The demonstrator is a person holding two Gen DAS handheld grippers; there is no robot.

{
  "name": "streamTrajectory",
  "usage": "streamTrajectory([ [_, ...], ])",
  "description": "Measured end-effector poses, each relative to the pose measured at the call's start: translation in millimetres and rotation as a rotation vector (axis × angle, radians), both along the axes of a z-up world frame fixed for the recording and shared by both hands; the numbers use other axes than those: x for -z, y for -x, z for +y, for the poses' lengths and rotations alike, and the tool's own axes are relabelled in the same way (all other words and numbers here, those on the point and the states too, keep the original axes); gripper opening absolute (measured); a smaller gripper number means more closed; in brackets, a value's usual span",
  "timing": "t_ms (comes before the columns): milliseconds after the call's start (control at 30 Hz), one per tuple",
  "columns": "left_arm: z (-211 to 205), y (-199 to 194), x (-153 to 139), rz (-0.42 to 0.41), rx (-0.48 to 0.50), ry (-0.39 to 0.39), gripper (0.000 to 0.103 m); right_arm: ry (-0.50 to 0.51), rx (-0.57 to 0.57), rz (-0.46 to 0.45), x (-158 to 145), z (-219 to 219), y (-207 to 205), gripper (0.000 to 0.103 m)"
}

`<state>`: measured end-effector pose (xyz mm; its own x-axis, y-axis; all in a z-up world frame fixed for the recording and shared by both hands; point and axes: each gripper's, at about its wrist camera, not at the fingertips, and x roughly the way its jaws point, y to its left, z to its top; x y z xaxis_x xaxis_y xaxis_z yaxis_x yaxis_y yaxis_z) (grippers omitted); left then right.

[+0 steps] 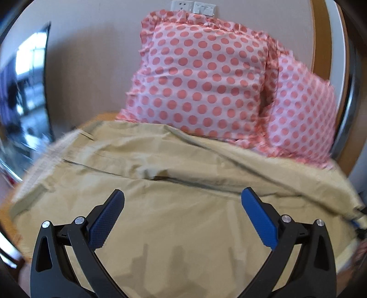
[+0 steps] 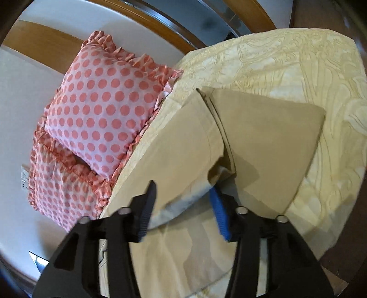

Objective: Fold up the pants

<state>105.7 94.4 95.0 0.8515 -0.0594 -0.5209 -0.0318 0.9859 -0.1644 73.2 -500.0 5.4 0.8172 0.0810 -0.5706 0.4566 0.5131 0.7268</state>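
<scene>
Tan pants (image 1: 183,206) lie spread on the bed and fill the lower half of the left wrist view, with the waistband at the left. My left gripper (image 1: 182,197) hovers just above them, jaws wide open and empty. In the right wrist view the pants (image 2: 263,142) show both legs running away from me, the left leg lifted off the bed. My right gripper (image 2: 183,190) is open with a raised edge of the pants passing between its blue pads (image 2: 219,208); the pads do not close on it.
Two pink pillows with coral dots (image 1: 201,75) (image 2: 103,107) lean against the wall at the head of the bed. A pale yellow patterned bedspread (image 2: 321,68) covers the bed. A wooden frame (image 2: 45,39) runs behind. Wall sockets (image 1: 193,8) sit above the pillows.
</scene>
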Motion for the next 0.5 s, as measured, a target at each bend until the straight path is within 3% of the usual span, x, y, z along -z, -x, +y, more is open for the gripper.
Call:
streamTrajectory([
  [33, 5, -6, 0, 0.007, 0.01, 0.044, 0.102, -0.006, -0.002, 0.004, 5, -4, -6, 0.005],
  [67, 8, -13, -1, 0.015, 0.017, 0.077, 0.102, -0.033, -0.009, -0.005, 9, -8, -7, 0.002],
  [133, 14, -35, -3, 0.045, 0.007, 0.113, 0.102, -0.083, -0.007, -0.071, 10, -18, 0, 0.001],
  [233, 21, -71, -9, 0.081, -0.016, 0.125, 0.102, -0.029, 0.023, -0.137, -3, -26, 17, 0.001],
  [500, 22, -192, 10, 0.288, -0.102, 0.171, 0.102, -0.029, 0.015, -0.192, -16, -43, 21, 0.002],
])
